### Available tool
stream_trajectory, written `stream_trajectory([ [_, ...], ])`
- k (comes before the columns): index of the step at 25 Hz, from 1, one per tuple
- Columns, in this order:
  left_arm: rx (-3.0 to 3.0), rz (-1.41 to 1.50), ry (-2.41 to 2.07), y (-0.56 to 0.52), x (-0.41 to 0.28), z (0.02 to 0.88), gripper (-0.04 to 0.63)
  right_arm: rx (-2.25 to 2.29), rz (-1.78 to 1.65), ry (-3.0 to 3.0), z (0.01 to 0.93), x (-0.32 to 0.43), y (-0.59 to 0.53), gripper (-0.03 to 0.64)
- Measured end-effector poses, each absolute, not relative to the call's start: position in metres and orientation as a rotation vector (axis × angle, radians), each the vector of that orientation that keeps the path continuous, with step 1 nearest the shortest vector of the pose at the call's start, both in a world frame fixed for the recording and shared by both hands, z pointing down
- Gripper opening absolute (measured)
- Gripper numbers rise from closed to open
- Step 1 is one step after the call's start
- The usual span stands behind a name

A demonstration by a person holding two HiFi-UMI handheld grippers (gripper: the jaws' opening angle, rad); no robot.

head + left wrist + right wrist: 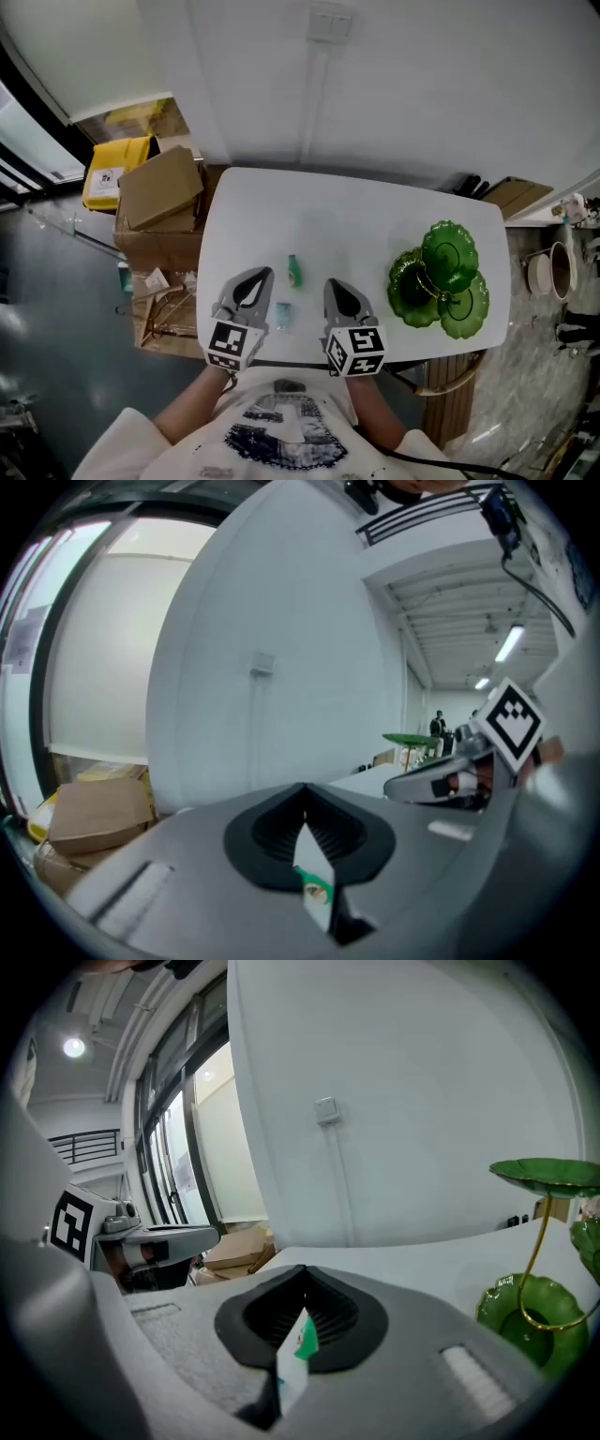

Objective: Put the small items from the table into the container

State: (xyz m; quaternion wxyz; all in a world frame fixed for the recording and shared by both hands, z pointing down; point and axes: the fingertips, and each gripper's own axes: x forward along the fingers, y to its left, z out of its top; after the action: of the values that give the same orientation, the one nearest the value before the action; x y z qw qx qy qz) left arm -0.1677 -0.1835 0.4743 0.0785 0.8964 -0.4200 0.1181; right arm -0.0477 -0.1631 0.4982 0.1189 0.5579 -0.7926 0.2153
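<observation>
The green item [294, 270] and blue item [283, 315] lay near the desk's [375, 216] front edge, long axes pointing away, between the shut, empty left tool [262, 277], slightly nearer, and right tool [334, 286], with the dish [441, 277] rightward.

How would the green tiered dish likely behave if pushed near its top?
The green tiered dish probably tips easily: its top tier sits high on a thin stem. Its glossy surface suggests glass or glaze, so likely slippery and breakable.
</observation>
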Motion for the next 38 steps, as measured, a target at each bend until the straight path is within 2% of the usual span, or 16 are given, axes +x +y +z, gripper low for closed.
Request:
stream_trajectory([
  [8,2.687,0.361,-1.204,-0.191,-0.177,0.491,-0.009,1.683,0.627,-2.224,0.512,-0.057,-0.169,0.002],
  [13,2.666,0.374,-1.195,-0.200,-0.185,0.502,-0.009,1.656,0.655,-2.197,0.525,-0.068,-0.175,0.036],
  [27,2.613,0.444,-1.162,-0.226,-0.191,0.538,-0.009,1.534,0.794,-2.159,0.586,-0.091,-0.195,0.271],
  [38,2.568,0.498,-1.126,-0.238,-0.186,0.572,-0.011,1.383,0.848,-2.055,0.658,-0.105,-0.198,0.274],
])
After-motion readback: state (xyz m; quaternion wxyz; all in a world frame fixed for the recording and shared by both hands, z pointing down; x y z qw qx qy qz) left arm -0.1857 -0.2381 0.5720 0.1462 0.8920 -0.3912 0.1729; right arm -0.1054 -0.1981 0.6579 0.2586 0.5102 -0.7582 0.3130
